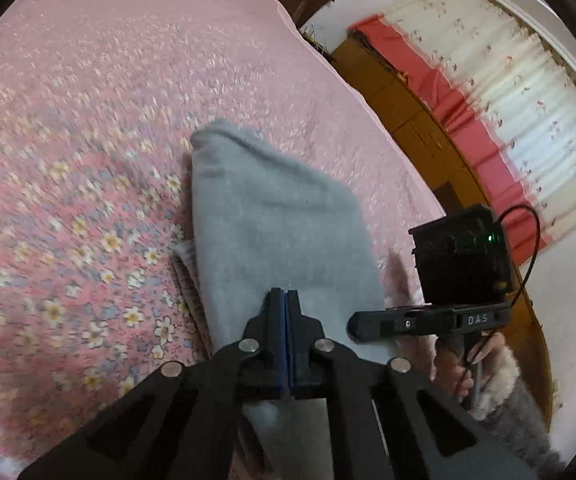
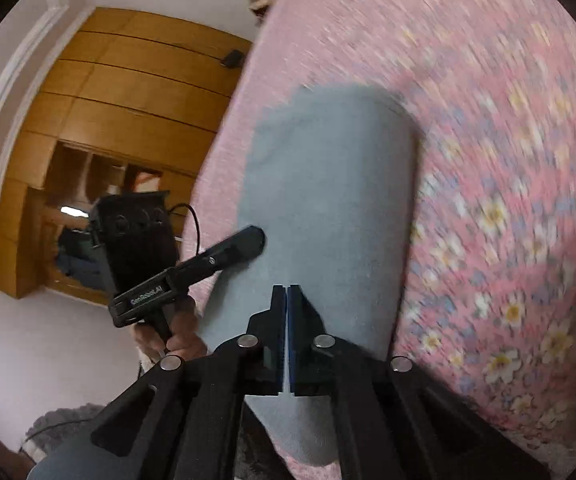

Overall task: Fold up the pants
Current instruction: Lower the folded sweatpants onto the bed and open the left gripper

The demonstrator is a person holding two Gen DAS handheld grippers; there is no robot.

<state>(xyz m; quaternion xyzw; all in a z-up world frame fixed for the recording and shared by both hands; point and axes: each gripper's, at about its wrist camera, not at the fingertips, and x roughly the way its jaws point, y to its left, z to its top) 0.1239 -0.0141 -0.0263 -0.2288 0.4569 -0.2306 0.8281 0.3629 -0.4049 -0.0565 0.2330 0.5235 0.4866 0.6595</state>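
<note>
The grey pants (image 1: pixel 276 216) lie partly folded on the pink flowered bedspread (image 1: pixel 88 140), with their near end lifted. My left gripper (image 1: pixel 286 300) is shut on the near edge of the pants. My right gripper (image 2: pixel 287 296) is shut on the pants (image 2: pixel 328 184) too, at the same near end. The right gripper also shows in the left wrist view (image 1: pixel 358 326) beside the cloth, and the left gripper in the right wrist view (image 2: pixel 256 240) against the cloth's left edge. Both views are blurred by motion.
The bedspread (image 2: pixel 488 120) fills most of both views. The bed's edge runs along a wooden wardrobe (image 2: pixel 120 112). A red and white flowered curtain (image 1: pixel 508 100) hangs beyond the bed, and white floor (image 2: pixel 48 340) lies below.
</note>
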